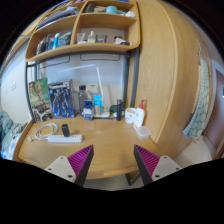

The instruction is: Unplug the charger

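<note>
A white power strip point(57, 138) lies on the left part of the wooden desk point(110, 140), with a dark plug point(66, 129) standing in it and a white cable point(43, 131) coiled beside it. My gripper point(113, 163) is well back from the strip, above the desk's near edge. Its fingers point(80, 160) are wide apart with nothing between the purple pads.
Bottles point(97, 105), a dark cup point(117, 111) and books point(60, 101) stand along the back of the desk. A white box point(140, 130) sits at the right. Wooden shelves point(85, 30) hang above. A wooden cabinet point(165, 60) rises at the right.
</note>
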